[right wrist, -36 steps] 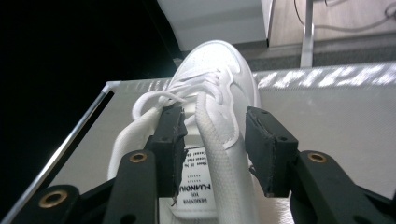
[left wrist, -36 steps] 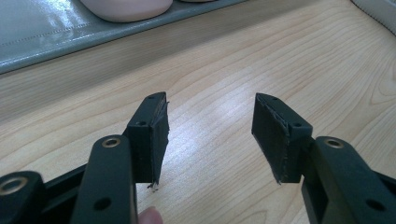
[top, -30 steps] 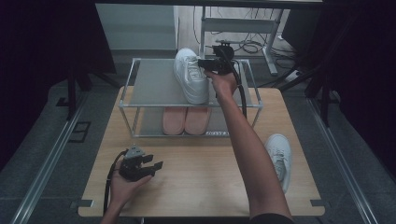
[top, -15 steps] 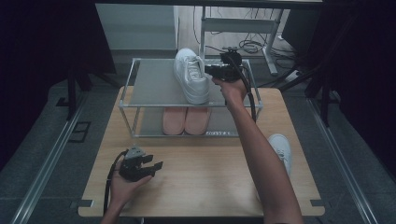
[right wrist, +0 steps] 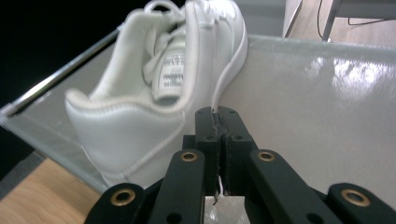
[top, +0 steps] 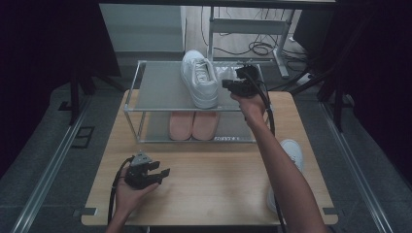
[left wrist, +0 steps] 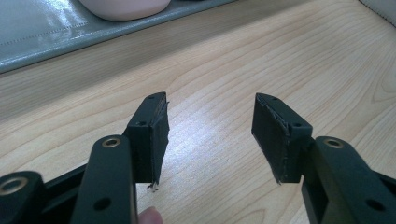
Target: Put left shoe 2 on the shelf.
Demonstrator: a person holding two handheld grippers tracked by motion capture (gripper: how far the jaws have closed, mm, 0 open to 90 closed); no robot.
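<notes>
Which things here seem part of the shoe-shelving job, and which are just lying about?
Job, likely: white sneaker on the rack; second white sneaker on the table; right gripper; left gripper.
Lying about: pink slippers; floor cables.

Left gripper (left wrist: 210, 135) gapes wide; right gripper (right wrist: 219, 140) seemingly pressed closed.

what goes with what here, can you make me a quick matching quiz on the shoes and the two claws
Column 1
1. white sneaker
2. pink shoes
3. left claw
4. right claw

Column 2
A. jaws open, low over the table
B. top shelf of the rack
C. jaws shut, beside the sneaker
D. lower shelf

Pairs: 1-B, 2-D, 3-A, 4-C
</notes>
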